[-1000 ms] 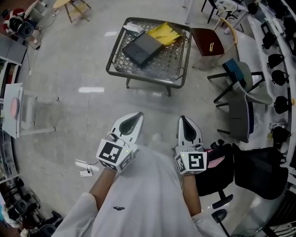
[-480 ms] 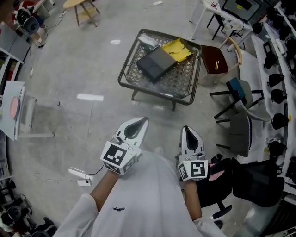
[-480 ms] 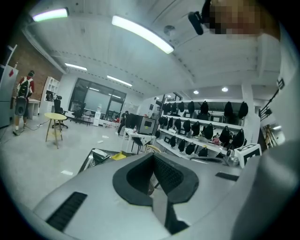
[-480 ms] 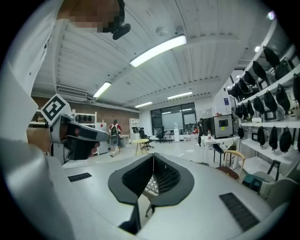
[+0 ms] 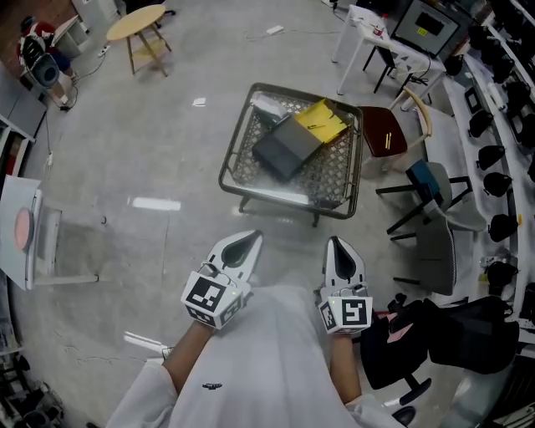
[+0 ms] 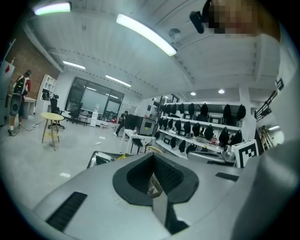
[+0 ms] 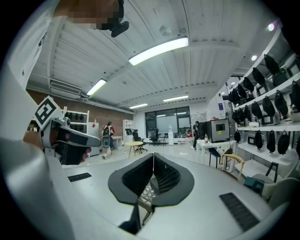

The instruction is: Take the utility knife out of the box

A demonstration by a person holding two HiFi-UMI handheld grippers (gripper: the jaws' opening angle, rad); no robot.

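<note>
A dark grey flat box (image 5: 287,146) lies on a low wire-mesh table (image 5: 235,160) ahead of me, partly over a yellow sheet (image 5: 321,122). No utility knife shows in any view. My left gripper (image 5: 248,236) and right gripper (image 5: 337,242) are held close to my body, well short of the table, and both point towards it. The left gripper (image 6: 152,155) is shut with nothing held, and part of the table (image 6: 100,158) shows beyond it. In its own view the right gripper (image 7: 153,155) is likewise shut and empty.
A brown stool (image 5: 386,137) and a grey chair (image 5: 435,209) stand right of the table, with a black office chair (image 5: 405,334) by my right side. A white desk (image 5: 383,43) and a round yellow table (image 5: 136,20) stand further off. A white panel (image 5: 23,236) is at left.
In the head view the table now sits lower and further right. Both grippers stay shut and empty in front of my body.
</note>
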